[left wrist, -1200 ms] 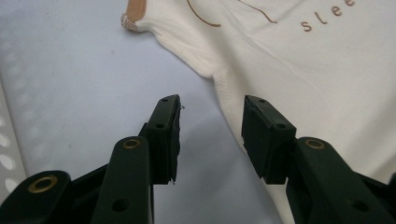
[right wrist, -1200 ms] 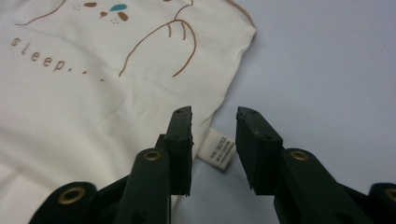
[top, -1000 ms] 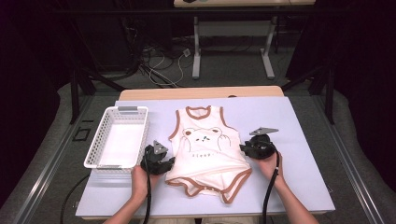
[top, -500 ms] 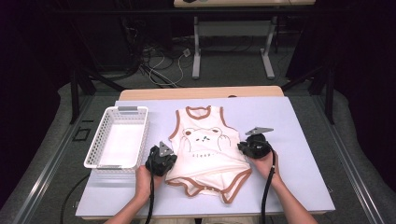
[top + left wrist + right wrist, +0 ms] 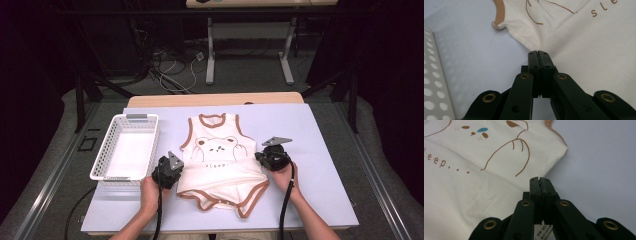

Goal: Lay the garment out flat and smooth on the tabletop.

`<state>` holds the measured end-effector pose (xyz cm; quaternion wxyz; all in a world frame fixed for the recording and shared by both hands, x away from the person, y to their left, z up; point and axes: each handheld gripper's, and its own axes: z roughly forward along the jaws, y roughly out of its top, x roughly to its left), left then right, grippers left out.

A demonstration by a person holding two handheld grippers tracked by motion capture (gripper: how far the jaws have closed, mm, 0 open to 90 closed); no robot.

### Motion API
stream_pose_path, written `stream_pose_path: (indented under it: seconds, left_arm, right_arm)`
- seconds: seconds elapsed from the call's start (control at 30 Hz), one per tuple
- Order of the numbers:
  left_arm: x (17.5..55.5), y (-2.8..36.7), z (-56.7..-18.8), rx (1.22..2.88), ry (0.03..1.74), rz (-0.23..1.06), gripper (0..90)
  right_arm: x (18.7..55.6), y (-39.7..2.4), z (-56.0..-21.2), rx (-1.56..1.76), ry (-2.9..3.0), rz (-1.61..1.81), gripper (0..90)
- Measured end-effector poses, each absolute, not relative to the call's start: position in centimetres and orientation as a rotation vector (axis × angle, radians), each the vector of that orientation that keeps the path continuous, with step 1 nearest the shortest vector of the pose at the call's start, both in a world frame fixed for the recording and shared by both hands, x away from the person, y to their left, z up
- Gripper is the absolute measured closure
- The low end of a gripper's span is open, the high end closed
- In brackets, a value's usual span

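A cream baby bodysuit (image 5: 220, 160) with brown trim and a bear print lies flat on the pale table, neck end away from me. My left gripper (image 5: 178, 173) sits at its left side edge. In the left gripper view the jaws (image 5: 539, 53) are pressed together on a pinch of the cream fabric (image 5: 586, 50) just below the armhole. My right gripper (image 5: 260, 159) is at the right side edge. Its jaws (image 5: 539, 179) have just been closing and now pinch the fabric (image 5: 474, 182) under the bear's paw, and a white label shows between them.
A white perforated basket (image 5: 100, 165) stands left of the bodysuit, close to my left hand; its wall (image 5: 431, 75) shows in the left gripper view. The pale table mat (image 5: 320, 150) extends to the right. Beyond the table are a floor with cables and another table's legs.
Both grippers' jaws have come together on the bodysuit's side edges. The hands have hardly shifted and the bodysuit lies as before.
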<state>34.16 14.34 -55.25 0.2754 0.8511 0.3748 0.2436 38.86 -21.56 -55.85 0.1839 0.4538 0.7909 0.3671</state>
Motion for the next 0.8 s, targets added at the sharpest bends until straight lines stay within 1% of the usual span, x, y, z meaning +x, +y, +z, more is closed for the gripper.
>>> stream_pose_path:
  seconds: [0.23, 0.47, 0.53, 0.57, 0.63, 0.67, 0.77, 0.8]
  left_arm:
    - [34.8, 13.9, -55.6, 2.311, 1.005, 0.733, 89.7]
    - [35.0, 13.7, -55.9, 2.319, 1.009, 0.735, 88.2]
    - [35.0, 13.8, -55.9, 2.319, 1.0, 0.736, 83.7]
    - [34.9, 13.8, -55.7, 2.325, 0.998, 0.737, 79.9]
    - [34.7, 13.7, -55.5, 2.327, 0.986, 0.748, 70.1]
    - [34.6, 13.7, -55.3, 2.328, 0.974, 0.757, 64.7]
    - [34.0, 13.8, -54.7, 2.322, 0.952, 0.748, 54.2]
    - [33.8, 13.8, -54.6, 2.314, 0.943, 0.734, 51.1]
  right_arm:
    - [39.0, -21.4, -55.5, 1.229, 2.18, 0.993, 89.2]
    - [39.4, -21.1, -55.9, 1.2, 2.195, 0.939, 88.0]
    - [39.4, -21.1, -56.0, 1.205, 2.192, 0.942, 83.7]
    - [39.3, -21.1, -55.9, 1.209, 2.195, 0.949, 81.1]
    - [39.1, -21.2, -55.6, 1.2, 2.202, 0.96, 72.8]
    - [38.9, -21.2, -55.3, 1.186, 2.216, 0.964, 70.6]
    - [38.2, -21.2, -54.7, 1.163, 2.237, 0.982, 58.6]
    - [37.9, -21.2, -54.5, 1.166, 2.239, 0.989, 55.8]
